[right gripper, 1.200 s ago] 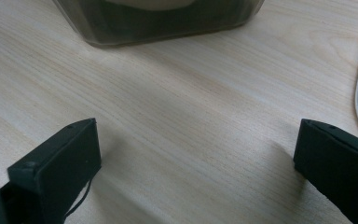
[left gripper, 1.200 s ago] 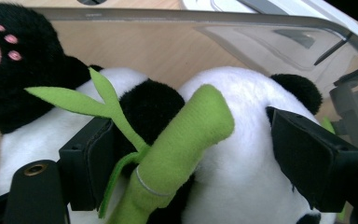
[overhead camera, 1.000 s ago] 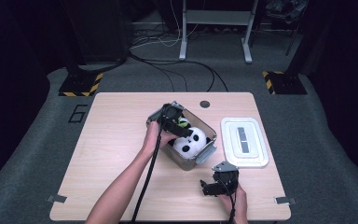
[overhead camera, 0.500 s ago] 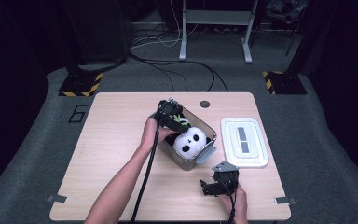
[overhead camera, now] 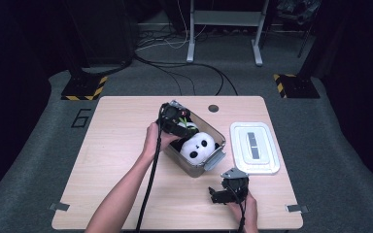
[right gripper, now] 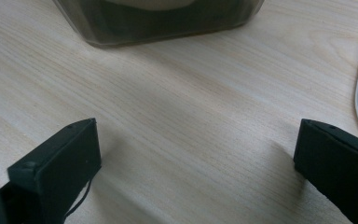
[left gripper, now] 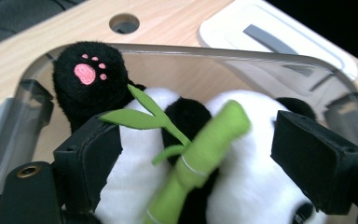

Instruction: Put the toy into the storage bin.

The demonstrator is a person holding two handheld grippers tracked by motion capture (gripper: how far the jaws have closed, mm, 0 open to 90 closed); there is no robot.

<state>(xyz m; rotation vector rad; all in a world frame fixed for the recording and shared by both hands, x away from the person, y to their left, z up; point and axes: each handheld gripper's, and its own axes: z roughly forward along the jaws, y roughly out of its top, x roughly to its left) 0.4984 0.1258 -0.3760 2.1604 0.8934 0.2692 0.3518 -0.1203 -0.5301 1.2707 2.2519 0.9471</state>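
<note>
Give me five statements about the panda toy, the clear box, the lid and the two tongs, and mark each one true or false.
1. The panda toy lies inside the clear box. True.
2. The white lid is on the box. False: it lies flat on the table, beside the box.
3. The left tongs are open, with the panda and its green bamboo stick between the jaws. True.
4. The right tongs grip the lid. False: they are open over bare table and hold nothing.
5. The panda's foot pad is blue. False: it is pink.
</note>
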